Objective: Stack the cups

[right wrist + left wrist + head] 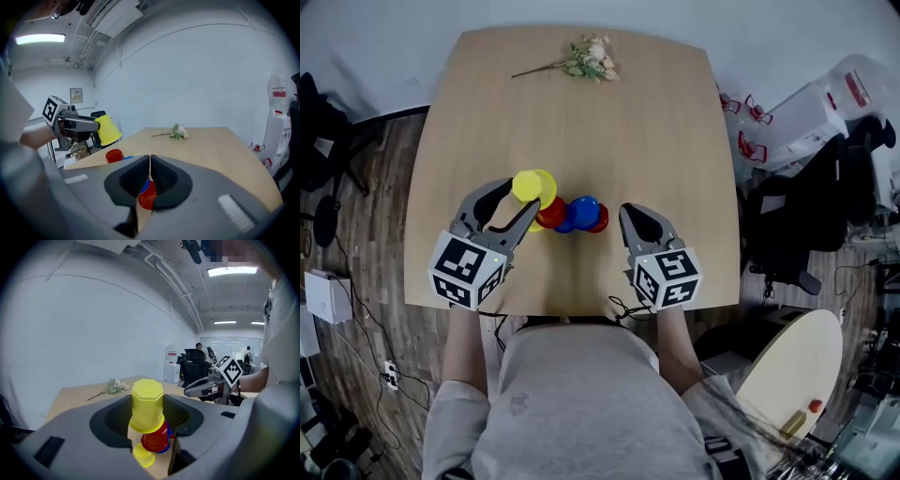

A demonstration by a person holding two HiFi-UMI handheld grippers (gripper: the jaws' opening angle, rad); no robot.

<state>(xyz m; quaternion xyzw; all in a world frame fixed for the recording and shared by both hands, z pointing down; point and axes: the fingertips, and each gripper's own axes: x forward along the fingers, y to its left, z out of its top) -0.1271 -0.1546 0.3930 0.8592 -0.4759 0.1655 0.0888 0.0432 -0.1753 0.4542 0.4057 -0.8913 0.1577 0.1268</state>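
Observation:
My left gripper (523, 197) is shut on a yellow cup (532, 187), which hangs upside down above the table, over the left end of the cup cluster. In the left gripper view the yellow cup (146, 404) sits between the jaws, with a red cup (154, 439) and a second yellow cup (143, 455) on the table below. Red and blue cups (581, 212) stand bunched at mid-table. My right gripper (628, 212) is shut with nothing in it, just right of the cluster. A red cup (147, 198) and a blue one (145, 186) show beyond its jaws.
A sprig of dried flowers (586, 59) lies at the far edge of the wooden table (581, 112). Black chairs and bags (797, 225) crowd the floor to the right. A round wooden board (792, 361) stands at the lower right. Cables trail on the left floor.

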